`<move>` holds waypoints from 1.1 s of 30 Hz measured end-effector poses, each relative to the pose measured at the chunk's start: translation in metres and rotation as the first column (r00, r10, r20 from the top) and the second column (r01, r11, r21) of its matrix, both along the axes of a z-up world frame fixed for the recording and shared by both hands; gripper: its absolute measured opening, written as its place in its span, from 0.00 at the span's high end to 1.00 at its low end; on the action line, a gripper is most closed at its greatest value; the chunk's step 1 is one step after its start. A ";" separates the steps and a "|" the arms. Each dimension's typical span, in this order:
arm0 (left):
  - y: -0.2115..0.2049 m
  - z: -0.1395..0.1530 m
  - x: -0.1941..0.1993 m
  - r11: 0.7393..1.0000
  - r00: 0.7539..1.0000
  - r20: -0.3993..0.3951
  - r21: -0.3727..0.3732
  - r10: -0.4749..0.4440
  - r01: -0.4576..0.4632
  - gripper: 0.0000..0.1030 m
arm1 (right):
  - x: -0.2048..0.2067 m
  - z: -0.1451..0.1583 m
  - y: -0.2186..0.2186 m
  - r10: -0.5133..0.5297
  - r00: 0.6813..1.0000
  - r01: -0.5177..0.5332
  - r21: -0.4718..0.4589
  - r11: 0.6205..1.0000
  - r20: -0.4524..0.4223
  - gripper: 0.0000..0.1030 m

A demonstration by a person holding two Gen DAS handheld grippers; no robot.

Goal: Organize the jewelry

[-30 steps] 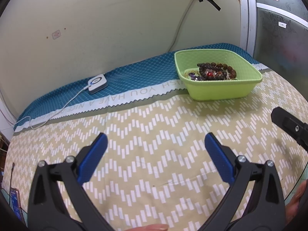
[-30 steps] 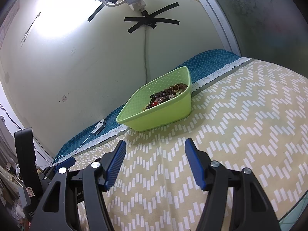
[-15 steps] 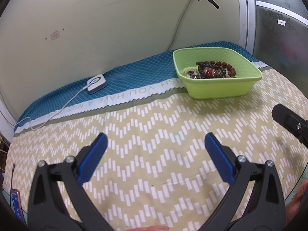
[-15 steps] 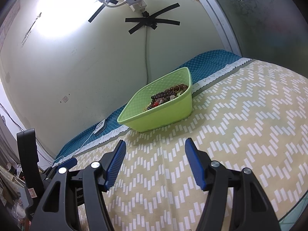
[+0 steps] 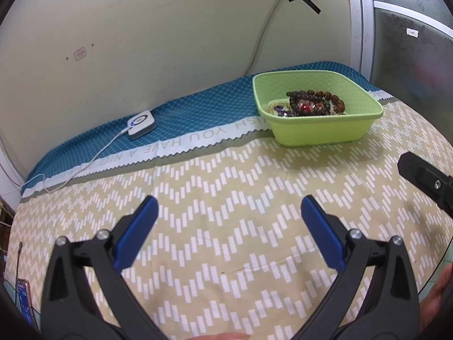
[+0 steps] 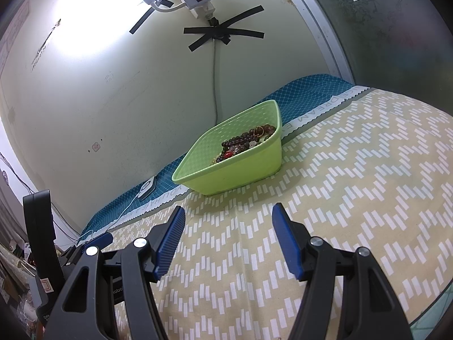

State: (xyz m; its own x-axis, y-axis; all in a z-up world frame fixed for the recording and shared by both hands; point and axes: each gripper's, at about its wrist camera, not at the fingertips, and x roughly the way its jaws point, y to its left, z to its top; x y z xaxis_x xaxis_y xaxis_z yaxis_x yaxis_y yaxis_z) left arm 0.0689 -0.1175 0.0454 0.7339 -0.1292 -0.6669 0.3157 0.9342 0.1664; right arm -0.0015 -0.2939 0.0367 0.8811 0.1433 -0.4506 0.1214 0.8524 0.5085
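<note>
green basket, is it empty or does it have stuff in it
Not empty. The green basket holds a tangled pile of jewelry, mostly dark bead strings with a red bead, heaped toward one side; the rest of its floor shows bare.

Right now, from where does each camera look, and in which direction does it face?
Left wrist: sits on the left tool, low over the zigzag-patterned beige cloth, facing the lime-green plastic basket of beaded jewelry ahead-right; its open blue-padded fingers and part of the right tool show.
Right wrist: sits on the right tool, facing that basket; open fingers show.
Shared: basket, cloth, wall.
</note>
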 end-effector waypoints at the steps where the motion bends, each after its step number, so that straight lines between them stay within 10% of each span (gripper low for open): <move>1: 0.000 0.000 0.000 1.000 1.000 0.001 0.002 0.000 0.000 0.06 | 0.000 0.000 0.000 0.000 1.000 0.000 0.001 1.000 0.000 0.62; 33: 0.000 -0.001 0.001 1.000 1.000 -0.009 0.010 -0.007 0.007 0.06 | 0.000 0.002 -0.001 -0.007 1.000 0.007 0.004 1.000 -0.004 0.54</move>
State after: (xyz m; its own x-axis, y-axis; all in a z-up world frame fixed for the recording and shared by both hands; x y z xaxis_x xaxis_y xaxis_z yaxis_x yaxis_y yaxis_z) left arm 0.0698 -0.1177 0.0439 0.7271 -0.1272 -0.6746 0.3235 0.9302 0.1733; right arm -0.0010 -0.2947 0.0384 0.8801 0.1389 -0.4540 0.1295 0.8497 0.5111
